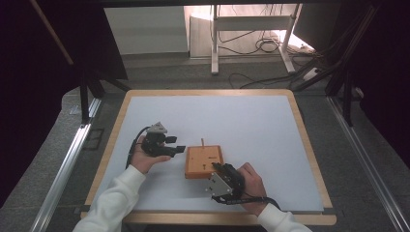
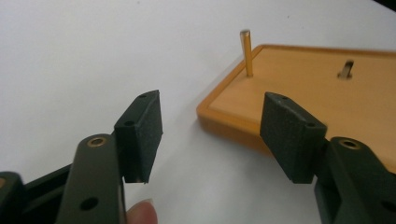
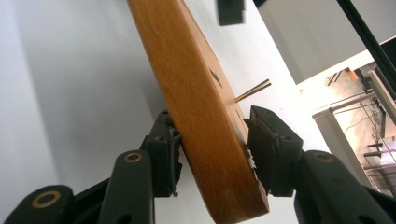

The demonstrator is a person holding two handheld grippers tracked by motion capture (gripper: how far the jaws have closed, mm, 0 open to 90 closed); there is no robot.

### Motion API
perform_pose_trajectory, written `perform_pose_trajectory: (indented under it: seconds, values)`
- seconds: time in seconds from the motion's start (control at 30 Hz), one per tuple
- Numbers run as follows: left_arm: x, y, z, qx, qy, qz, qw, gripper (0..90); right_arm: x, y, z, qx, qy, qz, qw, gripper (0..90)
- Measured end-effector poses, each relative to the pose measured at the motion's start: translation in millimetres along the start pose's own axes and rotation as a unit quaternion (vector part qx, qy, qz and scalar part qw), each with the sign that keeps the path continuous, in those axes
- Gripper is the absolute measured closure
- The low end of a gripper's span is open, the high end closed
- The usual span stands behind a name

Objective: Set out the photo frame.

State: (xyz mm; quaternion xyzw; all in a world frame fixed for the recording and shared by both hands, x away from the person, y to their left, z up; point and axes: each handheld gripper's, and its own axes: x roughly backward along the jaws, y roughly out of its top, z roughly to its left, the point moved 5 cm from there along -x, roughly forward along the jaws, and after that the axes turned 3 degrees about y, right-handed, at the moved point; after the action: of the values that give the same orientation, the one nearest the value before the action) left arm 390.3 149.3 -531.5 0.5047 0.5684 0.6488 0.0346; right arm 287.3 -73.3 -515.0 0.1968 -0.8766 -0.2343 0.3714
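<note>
An orange wooden board (image 1: 204, 162) with a raised rim lies near the front middle of the white table. A thin brass peg (image 2: 246, 52) stands upright in its far left corner, and a small metal piece (image 2: 345, 69) sits in its face. My right gripper (image 1: 216, 166) is shut on the board's near right edge; in the right gripper view its pads (image 3: 261, 144) press both faces of the board (image 3: 196, 102). My left gripper (image 1: 180, 145) hovers just left of the board, open. In the left gripper view nothing lies between its jaws (image 2: 210, 135), and the board's corner (image 2: 224, 112) is just ahead.
The white mat (image 1: 241, 116) has a wooden border (image 1: 304, 140). Beyond the table's far edge are a white stand (image 1: 251, 29) and loose cables (image 1: 266, 46) on the floor. Metal rails (image 1: 63, 169) run along both sides.
</note>
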Motion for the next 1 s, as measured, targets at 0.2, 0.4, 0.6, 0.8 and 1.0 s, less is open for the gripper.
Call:
perform_pose_trajectory:
  seconds: [0.2,0.4,0.6,0.8,1.0]
  values:
    - [9.3,-18.7,4.5,0.004,0.014,0.005,0.9999,36.4,-0.1,7.9,-11.3,0.004,0.008,-0.001,1.0,59.2]
    - [10.7,-31.2,5.7,0.004,0.016,0.014,0.9998,35.5,-1.1,13.3,-21.3,0.002,0.026,0.005,0.9996,60.4]
    - [8.7,-34.6,3.4,-0.003,0.02,0.02,0.9996,35.4,-2.5,17.7,-29.2,0.002,0.04,0.01,0.9991,61.6]
    - [7.9,-35.4,-2.9,-0.016,0.021,0.024,0.9994,35.0,-3.7,21.0,-37.3,0.008,0.053,0.012,0.9985,63.2]
    - [6.8,-36.5,-3.3,-0.019,0.026,0.028,0.9991,34.5,-5.9,24.4,-50.5,0.001,0.07,0.006,0.9975,65.5]
